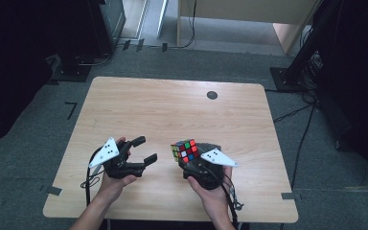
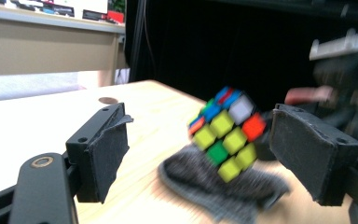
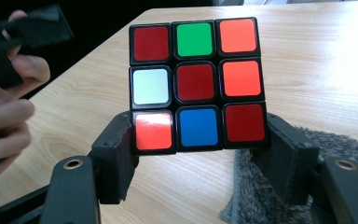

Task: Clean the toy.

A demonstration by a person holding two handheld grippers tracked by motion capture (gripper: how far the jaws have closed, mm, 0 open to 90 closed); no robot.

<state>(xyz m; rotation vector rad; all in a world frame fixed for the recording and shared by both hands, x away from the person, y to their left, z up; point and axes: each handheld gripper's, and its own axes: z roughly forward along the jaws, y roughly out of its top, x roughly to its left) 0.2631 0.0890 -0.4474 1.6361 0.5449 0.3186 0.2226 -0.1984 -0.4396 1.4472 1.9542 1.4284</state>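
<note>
A scrambled Rubik's cube (image 1: pixel 184 150) is held just above the wooden table (image 1: pixel 172 105), right of its front middle. My right gripper (image 1: pixel 188 160) is shut on the cube's bottom layer. In the right gripper view the cube (image 3: pixel 196 84) shows a mostly red face, and both pads of that gripper (image 3: pixel 198 135) press its lowest row. My left gripper (image 1: pixel 147 149) is to the cube's left, open, pointing toward it. In the left gripper view the jaws of that gripper (image 2: pixel 205 154) stand wide and empty, with the blurred cube (image 2: pixel 226 133) beyond them.
A grey fuzzy cloth (image 1: pixel 211 146) lies on the table under and behind the cube, also seen as the cloth (image 3: pixel 307 177) beside my right jaw. A dark round mark (image 1: pixel 212 95) sits near the table's far edge. Black stands and cables (image 1: pixel 292 72) stand on the floor at the right.
</note>
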